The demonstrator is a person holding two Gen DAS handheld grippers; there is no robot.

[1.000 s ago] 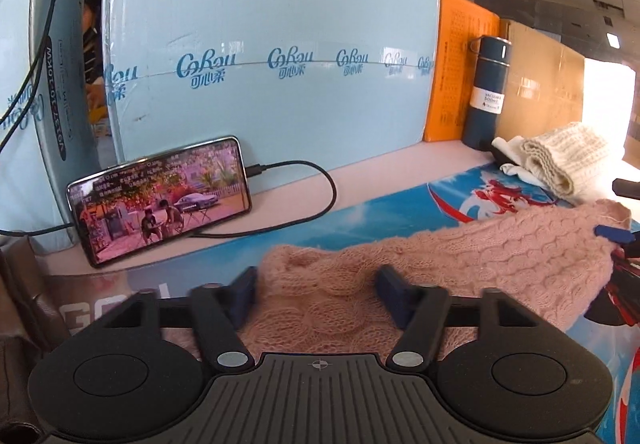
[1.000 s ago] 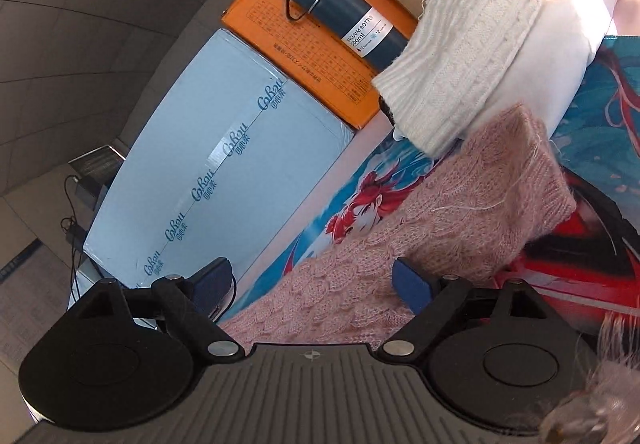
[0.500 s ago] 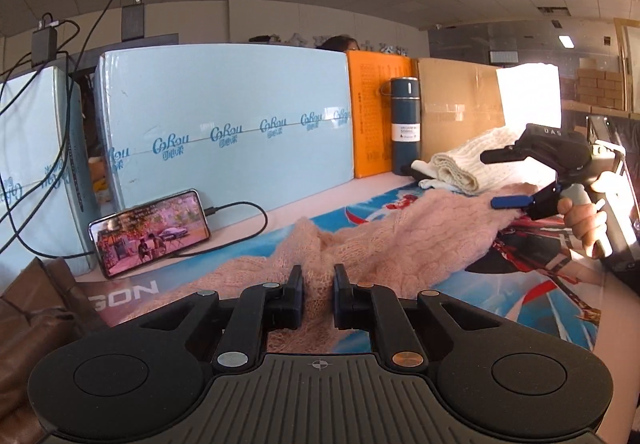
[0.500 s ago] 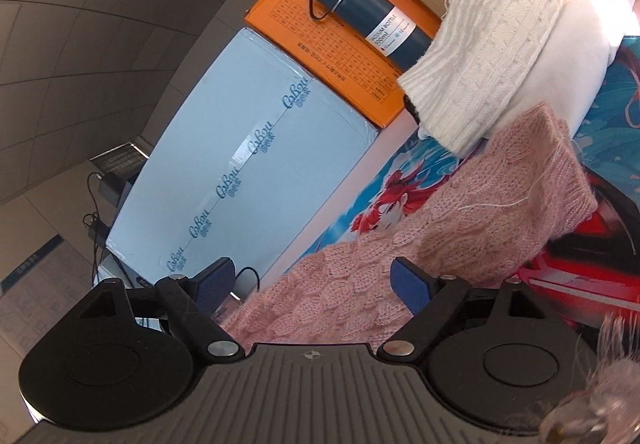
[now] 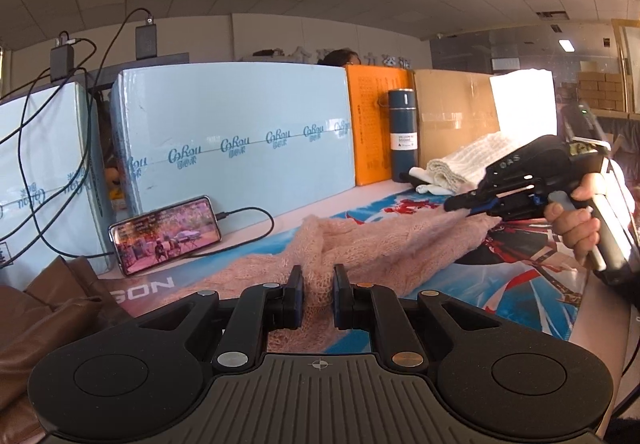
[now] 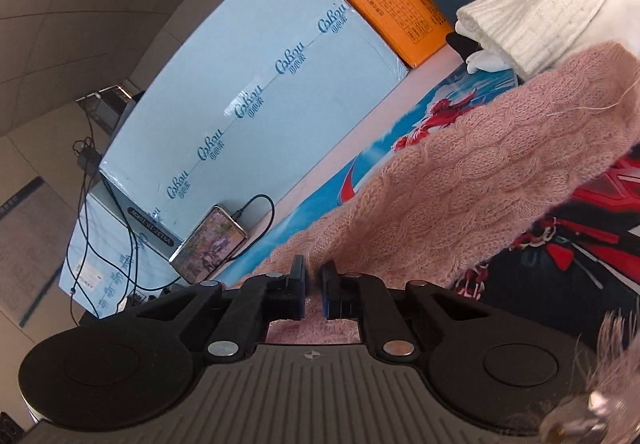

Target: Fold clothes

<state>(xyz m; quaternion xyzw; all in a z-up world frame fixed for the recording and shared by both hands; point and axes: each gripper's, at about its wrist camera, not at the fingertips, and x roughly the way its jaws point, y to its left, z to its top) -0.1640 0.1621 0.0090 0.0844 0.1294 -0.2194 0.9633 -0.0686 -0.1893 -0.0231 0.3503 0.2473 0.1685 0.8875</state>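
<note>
A pink cable-knit sweater (image 5: 384,244) lies stretched across the printed blue-and-red table mat (image 5: 520,308). My left gripper (image 5: 318,294) is shut on a bunched fold of the sweater at its near left end. My right gripper (image 6: 313,290) is shut on the sweater's edge (image 6: 480,179) too. In the left wrist view the right gripper (image 5: 486,209) shows at the right, held by a hand, pinching the sweater's far end a little above the mat.
A phone (image 5: 166,230) on a cable leans against light-blue boxes (image 5: 240,139) at the back. An orange box, a dark-blue bottle (image 5: 402,135) and a folded white knit (image 5: 464,161) stand at the back right. A brown bag (image 5: 44,308) is at the left.
Both grippers went from open to shut on the sweater. The left gripper rose and pulled back, and the sweater is now drawn out between the two grippers.
</note>
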